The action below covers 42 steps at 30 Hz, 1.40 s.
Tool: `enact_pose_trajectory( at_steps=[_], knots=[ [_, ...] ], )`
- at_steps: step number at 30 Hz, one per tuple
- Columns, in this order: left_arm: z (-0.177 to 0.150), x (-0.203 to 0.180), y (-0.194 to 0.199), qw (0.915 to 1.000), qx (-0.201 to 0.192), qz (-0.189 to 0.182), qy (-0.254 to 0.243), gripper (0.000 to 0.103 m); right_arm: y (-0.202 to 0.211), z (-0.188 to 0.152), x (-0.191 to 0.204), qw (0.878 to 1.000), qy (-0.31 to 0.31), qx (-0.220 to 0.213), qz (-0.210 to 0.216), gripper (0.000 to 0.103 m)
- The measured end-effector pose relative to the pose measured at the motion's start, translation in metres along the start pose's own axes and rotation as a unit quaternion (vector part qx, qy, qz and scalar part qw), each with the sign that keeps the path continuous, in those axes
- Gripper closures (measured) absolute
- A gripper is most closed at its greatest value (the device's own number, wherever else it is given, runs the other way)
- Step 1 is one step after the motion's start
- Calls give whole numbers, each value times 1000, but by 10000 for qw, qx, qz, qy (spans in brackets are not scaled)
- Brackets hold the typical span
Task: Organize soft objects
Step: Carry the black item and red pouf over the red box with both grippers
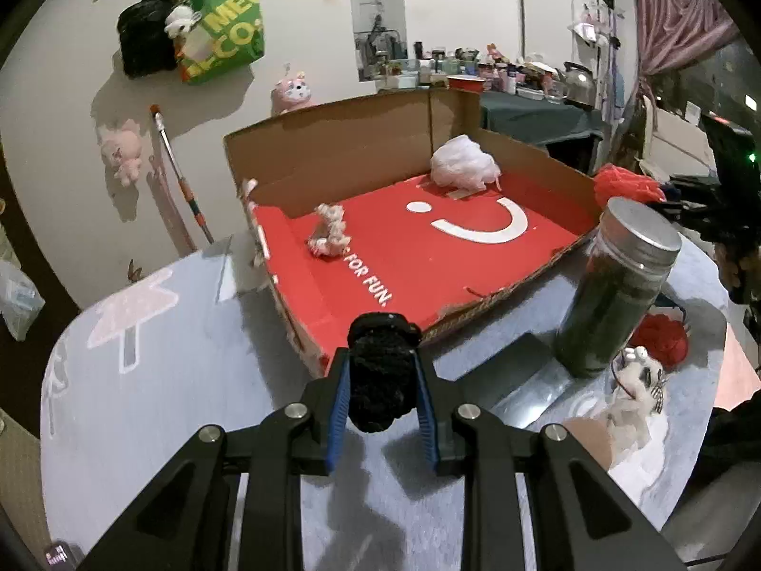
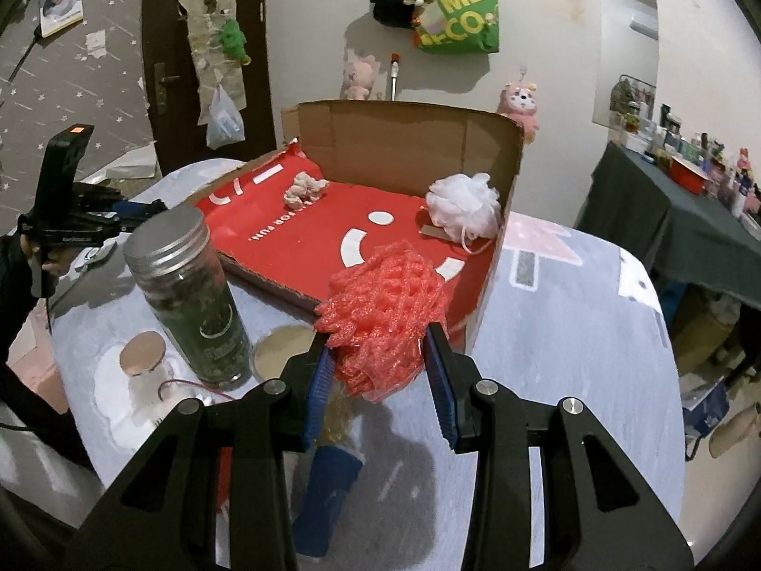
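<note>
**Both Claws Loaded, Box Dead Ahead**

Grey patterned cloth covered the round table, and over it both grippers were carrying cargo. Nearest in the left wrist view, the left gripper pinched a black fuzzy ball between its blue pads, hovering just short of the box's near edge. In the right wrist view, the right gripper was clamped on a red mesh pouf, the netting bulging up and out past the fingers, right at the box's open side.

Just beside that sat a tall glass jar with a metal lid, and a small corked bottle near it, hard things, not part of this sort. A blue cylinder lay on the cloth below the right gripper.

Further out, the cardboard box with the red floor already held 2 soft items: a white pouf in the far corner and a small crumpled pale piece well apart from it.

By my read, this was the carry-to-box step, 2 items in flight at once. Next move called for taking each claw over the red floor, clear of the jar, then spreading the fingers over bare space. That mesh could snag on a pad, I reckoned.

Beyond it all, a green tote bag hung on the wall.
</note>
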<state>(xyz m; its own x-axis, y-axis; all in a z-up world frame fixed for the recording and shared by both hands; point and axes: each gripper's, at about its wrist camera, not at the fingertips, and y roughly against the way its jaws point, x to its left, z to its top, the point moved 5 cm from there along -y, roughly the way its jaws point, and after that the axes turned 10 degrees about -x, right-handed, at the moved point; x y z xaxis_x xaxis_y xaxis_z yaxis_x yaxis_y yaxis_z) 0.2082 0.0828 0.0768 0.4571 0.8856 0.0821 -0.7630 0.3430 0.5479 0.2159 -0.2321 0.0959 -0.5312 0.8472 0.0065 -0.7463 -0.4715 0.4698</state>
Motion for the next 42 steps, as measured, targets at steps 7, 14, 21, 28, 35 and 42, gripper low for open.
enact_pose_trajectory(
  at_steps=[7, 14, 21, 28, 35, 42],
  knots=[
    [19, -7, -14, 9999, 20, -140, -17, 76, -6, 19, 7, 9995, 301, -27, 46, 67],
    [43, -15, -35, 9994, 107, -299, 112, 76, -27, 43, 14, 9990, 385, -68, 233, 67],
    [71, -20, -62, 9987, 253, -398, 202, 76, -69, 70, 16, 9990, 197, 123, 374, 67],
    [100, -17, -108, 9973, 484, -481, 281, 76, -131, 99, 15, 9974, 81, 489, 526, 67],
    [109, -4, -169, 9959, 885, -121, 134, 76, -195, 109, -2, 9939, -239, 976, 462, 67],
    [106, 12, -217, 9914, 1278, 93, 251, 76, -240, 107, -14, 9881, -587, 1369, 381, 67]
  ],
)
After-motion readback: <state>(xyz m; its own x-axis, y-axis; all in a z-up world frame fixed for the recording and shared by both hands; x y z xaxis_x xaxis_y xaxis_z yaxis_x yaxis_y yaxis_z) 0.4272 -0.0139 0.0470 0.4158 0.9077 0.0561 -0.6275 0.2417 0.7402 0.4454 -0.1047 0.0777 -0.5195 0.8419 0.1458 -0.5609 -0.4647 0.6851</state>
